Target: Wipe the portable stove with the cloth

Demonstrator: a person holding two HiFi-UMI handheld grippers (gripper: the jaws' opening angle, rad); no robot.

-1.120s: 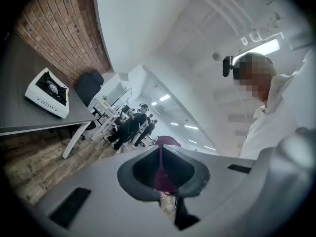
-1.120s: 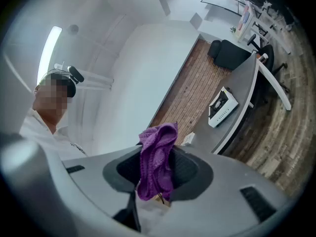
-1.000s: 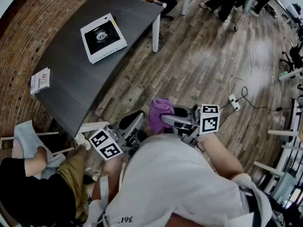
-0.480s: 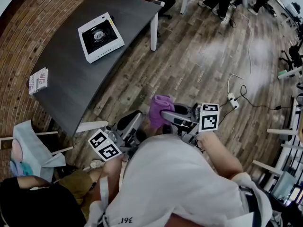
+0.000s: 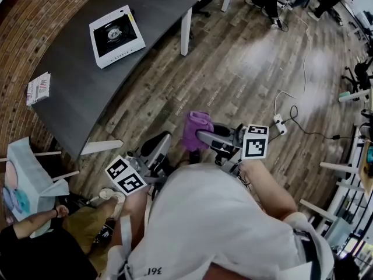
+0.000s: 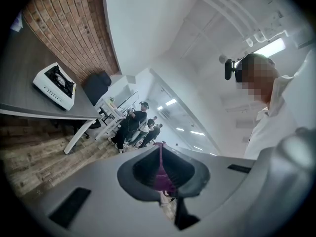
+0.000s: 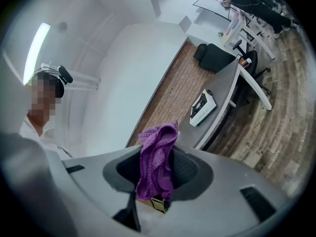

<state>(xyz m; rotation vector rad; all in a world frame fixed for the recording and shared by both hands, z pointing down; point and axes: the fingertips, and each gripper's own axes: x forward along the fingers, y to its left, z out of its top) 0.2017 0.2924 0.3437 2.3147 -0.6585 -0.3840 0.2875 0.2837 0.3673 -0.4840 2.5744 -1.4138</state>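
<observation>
Moved: the stove [image 5: 113,34] and the table [image 5: 76,83] now sit higher and more to the left in the head view than a second ago. The other person [image 5: 41,241] at the bottom left is lower in the picture too.
Stove: it is white with a black top. It lies flat on the dark grey table, far from both grippers.
Cloth [image 5: 197,128]: it is purple and bunched up. It is held up over the wood floor [image 5: 245,74], well apart from the stove.
Right gripper [image 5: 205,137]: its jaws pinch the cloth. The cloth sticks out past the tips and hangs down between them.
Left gripper [image 5: 165,140]: it is just beside the right one. Its jaws are pressed nearly together with only a thin slit, and they hold nothing. A bit of purple shows through the slit.
Packet [image 5: 38,89]: it is small and lies on the table near the left edge, apart from the stove.
Power strip [image 5: 278,122]: it is white with a cable and lies on the floor to the right of the grippers.
</observation>
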